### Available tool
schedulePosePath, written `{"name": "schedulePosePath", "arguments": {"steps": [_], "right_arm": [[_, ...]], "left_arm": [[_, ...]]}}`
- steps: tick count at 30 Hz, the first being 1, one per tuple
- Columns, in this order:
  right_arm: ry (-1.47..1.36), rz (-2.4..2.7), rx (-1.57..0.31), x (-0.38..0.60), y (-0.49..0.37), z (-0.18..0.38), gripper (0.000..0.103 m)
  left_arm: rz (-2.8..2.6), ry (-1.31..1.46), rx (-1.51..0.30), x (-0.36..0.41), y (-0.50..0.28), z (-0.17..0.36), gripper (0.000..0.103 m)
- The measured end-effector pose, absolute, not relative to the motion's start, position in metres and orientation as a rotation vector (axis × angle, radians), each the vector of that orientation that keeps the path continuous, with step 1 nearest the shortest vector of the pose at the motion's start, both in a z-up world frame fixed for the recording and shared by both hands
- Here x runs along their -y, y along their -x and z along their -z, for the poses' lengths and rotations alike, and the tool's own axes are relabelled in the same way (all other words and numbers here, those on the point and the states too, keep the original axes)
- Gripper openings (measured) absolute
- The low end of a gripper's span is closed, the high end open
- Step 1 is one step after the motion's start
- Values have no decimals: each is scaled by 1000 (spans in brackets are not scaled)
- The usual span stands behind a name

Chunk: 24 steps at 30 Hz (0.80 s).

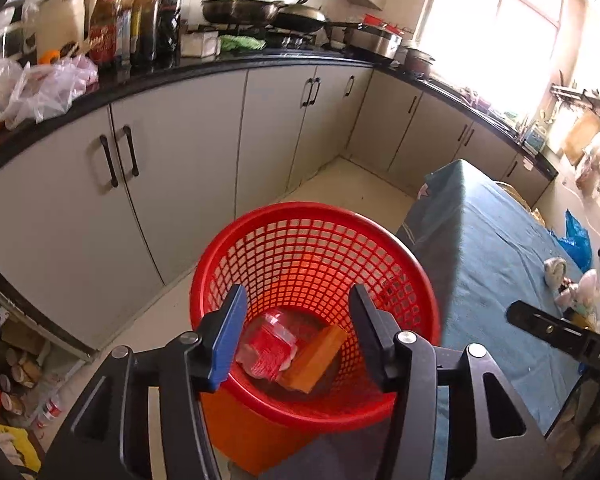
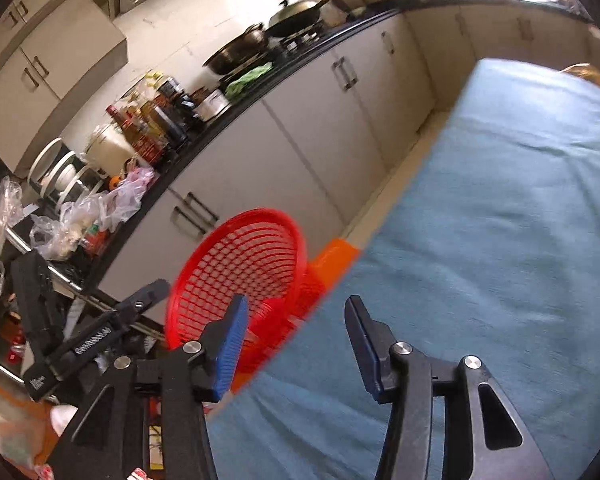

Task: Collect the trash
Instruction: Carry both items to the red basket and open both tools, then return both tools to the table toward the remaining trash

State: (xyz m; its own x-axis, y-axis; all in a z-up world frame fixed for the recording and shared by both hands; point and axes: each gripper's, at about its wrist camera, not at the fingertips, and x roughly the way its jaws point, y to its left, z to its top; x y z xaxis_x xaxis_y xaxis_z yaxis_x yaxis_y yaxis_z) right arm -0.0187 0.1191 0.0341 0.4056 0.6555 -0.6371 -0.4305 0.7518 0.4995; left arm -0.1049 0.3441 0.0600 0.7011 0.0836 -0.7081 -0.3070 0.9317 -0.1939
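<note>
A red mesh waste basket [image 1: 260, 236] stands on the floor beside the blue-covered table [image 1: 496, 240]. Inside it lie a clear plastic container with a red label [image 1: 266, 346] and an orange-brown box [image 1: 320, 358]. My left gripper [image 1: 298, 334] is open and empty, held above the basket's mouth. Crumpled white trash [image 1: 572, 284] lies on the table at the right, by the other gripper's tip [image 1: 540, 322]. In the right wrist view my right gripper [image 2: 296, 344] is open and empty over the table's edge [image 2: 480, 240], with the basket [image 2: 204, 280] to its left.
Grey cabinets [image 1: 180, 148] under a black counter [image 1: 220, 66] run along the back, with bottles [image 1: 140, 16], plastic bags [image 1: 40, 84] and pans [image 1: 260, 10]. A blue bag [image 1: 578, 240] sits past the table. Clutter [image 1: 16, 380] lies on the floor at the left.
</note>
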Motion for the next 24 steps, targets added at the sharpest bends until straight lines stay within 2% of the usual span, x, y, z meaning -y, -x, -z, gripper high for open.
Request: {"name": "schedulePosePath", "arguments": {"steps": [4,7,14,19,24], "right_arm": [[-272,-623,-906,-74,31,-37,57],[-274,-582,-887,-39,41,-39,58],[-320,-469,-831,47,64,-45,60],[-381,-359,-745,129,84,-59,61],[-412,-199,-629,202,101,-75,67]], "left_arm": [[-192,257,-755,-310,113,-71,58],[-151,232,-759,-282,114,-77,58],[4,135,-772,-184,98,-93,64],[123,100,-787,-114,81,-96,67],[188,42,-785,-52,58,-100,67]]}}
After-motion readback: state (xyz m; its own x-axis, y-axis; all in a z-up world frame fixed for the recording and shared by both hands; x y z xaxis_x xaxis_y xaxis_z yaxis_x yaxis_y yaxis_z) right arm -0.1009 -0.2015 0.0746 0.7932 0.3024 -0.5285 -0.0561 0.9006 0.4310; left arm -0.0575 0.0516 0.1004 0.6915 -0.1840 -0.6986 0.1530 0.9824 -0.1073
